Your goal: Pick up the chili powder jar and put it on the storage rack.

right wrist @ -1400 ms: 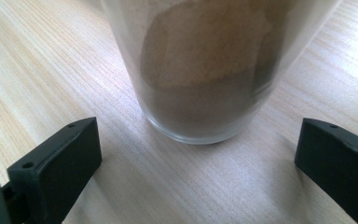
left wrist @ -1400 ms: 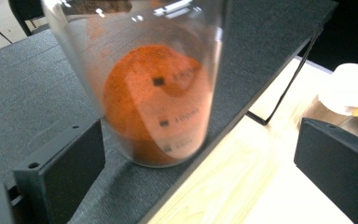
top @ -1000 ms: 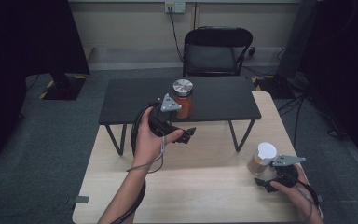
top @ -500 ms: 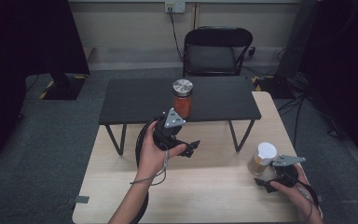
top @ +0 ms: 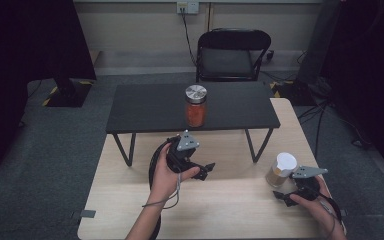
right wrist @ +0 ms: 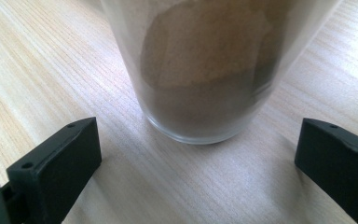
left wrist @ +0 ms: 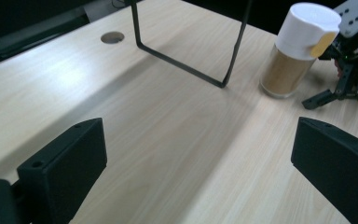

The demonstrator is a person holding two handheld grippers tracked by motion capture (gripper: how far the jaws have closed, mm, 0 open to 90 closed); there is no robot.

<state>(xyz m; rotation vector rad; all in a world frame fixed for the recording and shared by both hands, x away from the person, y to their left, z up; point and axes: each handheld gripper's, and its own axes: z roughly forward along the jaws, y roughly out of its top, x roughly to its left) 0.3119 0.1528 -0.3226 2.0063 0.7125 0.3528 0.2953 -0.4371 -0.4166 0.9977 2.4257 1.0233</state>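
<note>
Jars seem to be what this work is about: from the high view, a white-capped jar (top: 281, 170) of pale brown powder stands upright on the light wooden tabletop (top: 220, 210) near its right edge, and the right gripper (top: 286, 196) rests low on the wood just beside it, on the person's side, jaws spread and holding nothing, as though lined up to slide in around the glass. A second jar, the red-filled jar (top: 196, 106) with a metal lid, stands on the black raised shelf (top: 145, 107) farther back, well apart from both hands. The left gripper (top: 205, 169) hangs above the tabletop in front of that shelf, turned toward the right side, its jaws parted and empty. In the left gripper view, the two black jaws stand wide apart over bare wood with nothing between them, and the white-capped jar (left wrist: 298, 49) shows ahead with the right gripper (left wrist: 328, 97) beside it; the black wire leg of the shelf (left wrist: 186, 70) stands on the wood to its left. That aim suggests the left hand is free to help or to wait. In the right gripper view, the jar's glass base (right wrist: 205, 74) sits squarely ahead, centred between wide-open jaws that do not touch it, so a straight push forward and a squeeze low on the body looks like the likely next move.
</note>
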